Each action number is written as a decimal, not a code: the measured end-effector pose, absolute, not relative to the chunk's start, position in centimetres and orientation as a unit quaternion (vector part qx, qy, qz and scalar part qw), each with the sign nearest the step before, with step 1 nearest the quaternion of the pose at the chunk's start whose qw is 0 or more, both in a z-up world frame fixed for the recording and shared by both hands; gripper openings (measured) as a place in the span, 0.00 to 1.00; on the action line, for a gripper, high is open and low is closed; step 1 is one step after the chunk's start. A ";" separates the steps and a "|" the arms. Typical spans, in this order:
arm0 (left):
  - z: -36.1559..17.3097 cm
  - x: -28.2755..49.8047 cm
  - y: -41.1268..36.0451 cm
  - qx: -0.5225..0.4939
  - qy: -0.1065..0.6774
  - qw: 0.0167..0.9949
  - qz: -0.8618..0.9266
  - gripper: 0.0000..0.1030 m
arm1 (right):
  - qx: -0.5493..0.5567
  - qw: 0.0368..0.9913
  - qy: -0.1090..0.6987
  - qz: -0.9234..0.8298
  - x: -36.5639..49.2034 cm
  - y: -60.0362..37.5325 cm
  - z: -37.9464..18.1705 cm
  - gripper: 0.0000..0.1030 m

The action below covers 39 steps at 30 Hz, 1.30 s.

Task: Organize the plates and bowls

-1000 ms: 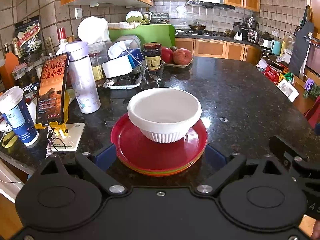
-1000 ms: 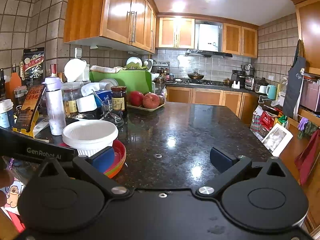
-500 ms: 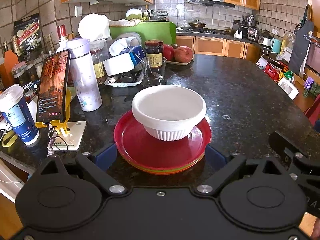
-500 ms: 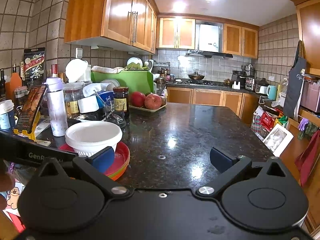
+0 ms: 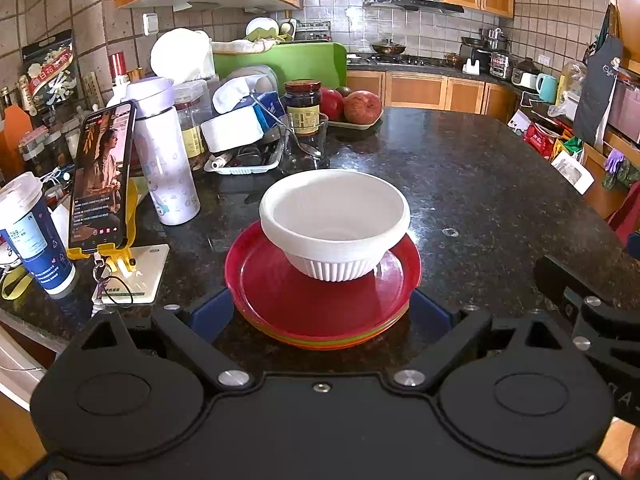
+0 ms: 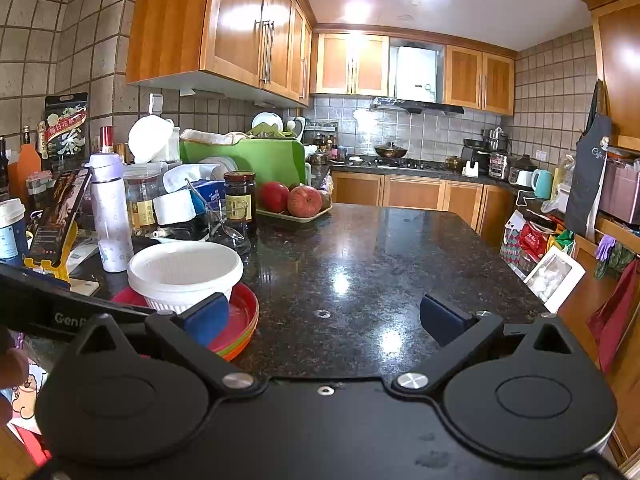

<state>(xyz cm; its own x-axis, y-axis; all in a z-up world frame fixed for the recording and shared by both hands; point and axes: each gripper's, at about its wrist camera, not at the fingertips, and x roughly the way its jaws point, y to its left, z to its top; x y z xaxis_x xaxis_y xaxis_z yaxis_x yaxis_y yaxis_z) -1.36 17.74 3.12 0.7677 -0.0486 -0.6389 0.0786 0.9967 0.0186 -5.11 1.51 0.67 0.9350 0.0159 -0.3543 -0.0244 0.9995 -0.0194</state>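
Two grippers level, jaws wide — left gripper (image 5: pixel 322 314) flanking plate stack (image 5: pixel 280 300).

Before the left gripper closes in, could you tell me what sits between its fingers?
In the left wrist view, the red plate stack carrying the white bowl.

A home kitchen: wooden cabinets (image 6: pixel 256 36), stove (image 6: pixel 404 162) (hood above), granite counter (image 6: pixel 380 248).

"GenR", cut off, on black gripper body (image 6: pixel 60 312) left of white bowl (image 6: pixel 184 272). "299" on blue cup (image 5: pixel 32 236), further left of bowl.
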 end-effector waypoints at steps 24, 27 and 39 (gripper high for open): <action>2.7 -0.9 17.6 0.022 0.348 0.937 -0.034 0.91 | -0.008 0.983 0.183 0.005 -4.2 1.2 0.5 1.00; 2.5 -0.8 17.7 0.023 0.350 0.936 -0.033 0.90 | -0.007 0.983 0.184 0.005 -4.0 1.2 0.5 1.00; 2.2 -0.4 17.5 0.025 0.357 0.933 -0.028 0.89 | -0.008 0.981 0.193 0.008 -3.1 1.2 0.2 1.00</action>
<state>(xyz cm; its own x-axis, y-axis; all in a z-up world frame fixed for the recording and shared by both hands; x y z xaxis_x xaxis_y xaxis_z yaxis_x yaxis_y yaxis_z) -0.41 17.54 2.22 0.7431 -0.0346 -0.6683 0.0710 0.9971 0.0273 -3.09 1.24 0.16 0.9253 0.0125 -0.3791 -0.0187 0.9997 -0.0126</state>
